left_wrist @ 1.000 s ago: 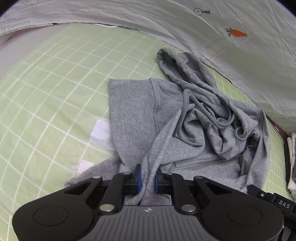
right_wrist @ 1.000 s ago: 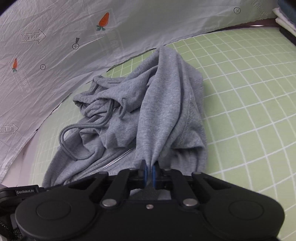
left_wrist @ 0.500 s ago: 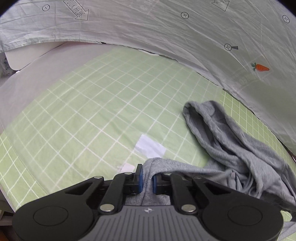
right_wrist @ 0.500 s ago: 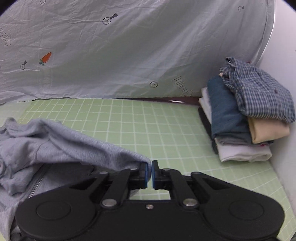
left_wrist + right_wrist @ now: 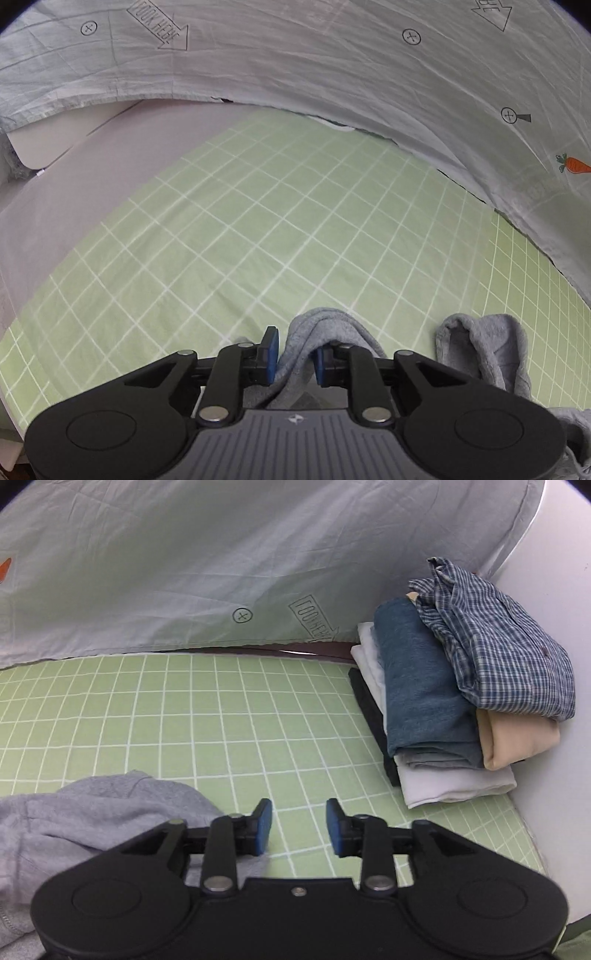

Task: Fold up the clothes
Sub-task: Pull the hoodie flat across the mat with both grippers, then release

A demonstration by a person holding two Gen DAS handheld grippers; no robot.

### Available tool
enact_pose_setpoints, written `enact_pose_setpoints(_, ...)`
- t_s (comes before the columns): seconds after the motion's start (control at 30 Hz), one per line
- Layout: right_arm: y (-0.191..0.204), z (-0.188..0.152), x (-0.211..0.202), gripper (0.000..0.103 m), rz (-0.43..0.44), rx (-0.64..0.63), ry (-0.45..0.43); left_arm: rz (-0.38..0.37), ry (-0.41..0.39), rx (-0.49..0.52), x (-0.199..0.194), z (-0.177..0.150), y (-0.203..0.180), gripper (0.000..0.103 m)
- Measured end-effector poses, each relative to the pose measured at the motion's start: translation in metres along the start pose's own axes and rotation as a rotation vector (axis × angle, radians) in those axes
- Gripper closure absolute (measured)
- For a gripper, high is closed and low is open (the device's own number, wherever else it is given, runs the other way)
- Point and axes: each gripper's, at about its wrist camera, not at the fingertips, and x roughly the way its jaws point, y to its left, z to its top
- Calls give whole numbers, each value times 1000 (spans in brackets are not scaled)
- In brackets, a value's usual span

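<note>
Both grippers are releasing the grey hoodie [image 5: 92, 812]: right gripper [image 5: 298, 827] now parted and empty beside it, left gripper [image 5: 295, 354] parted with cloth draping between. Spread-out appears finished.

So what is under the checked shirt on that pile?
Under the checked shirt lie a tan garment, a folded blue one, then white fabric and a dark base. Anything deeper is covered.

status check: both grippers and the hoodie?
Left gripper open, grey hoodie loose between jaws. Right gripper open, empty. Folded stack off right, clear.
</note>
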Motion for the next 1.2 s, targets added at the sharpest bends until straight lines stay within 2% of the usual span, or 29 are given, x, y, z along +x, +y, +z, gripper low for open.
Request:
enact_pose_setpoints(0.03,6,-2,-5,44,1,2,-26,-15,17,-10,4,-3,-2,67)
enact_pose_setpoints(0.07,12,-4,-11,39,5,3,-52,-19,32,-11,7,-6,-5,56)
enact_pose_setpoints(0.1,22,-2,-14,33,35,-14,-70,-21,47,-9,11,-9,-9,51)
enact_pose_setpoints(0.2,58,6,-21,26,140,-64,-101,6,82,28,22,-18,-20,50)
enact_pose_setpoints(0.4,147,24,-18,23,497,-118,-26,49,130,57,37,-33,-29,37)
enact_pose_setpoints(0.57,222,27,-11,23,783,-163,94,89,159,57,47,-40,-28,35)
enact_pose_setpoints(0.7,264,22,-8,23,940,-186,185,96,160,72,50,-40,-29,30)
enact_pose_setpoints(0.8,284,18,-5,23,960,-265,221,108,161,79,53,-36,-30,28)
enact_pose_setpoints(0.87,293,16,-1,33,948,-335,235,119,163,82,56,-33,-31,27)
enact_pose_setpoints(0.9,297,16,1,46,941,-368,240,122,165,83,57,-31,-31,27)
enact_pose_setpoints(0.93,298,20,2,71,955,-395,222,123,167,83,58,-29,-31,27)
enact_pose_setpoints(0.97,297,29,5,88,952,-410,204,122,168,82,59,-27,-32,27)
enact_pose_setpoints(1.0,296,38,8,96,949,-424,186,119,167,80,60,-24,-32,27)
enact_pose_setpoints(1.1,294,70,16,97,913,-462,103,99,155,75,61,-14,-32,27)
enact_pose_setpoints(1.13,291,98,20,97,869,-454,36,89,144,71,60,-11,-32,27)
enact_pose_setpoints(1.2,275,151,29,98,798,-342,-66,60,113,61,55,-4,-34,27)
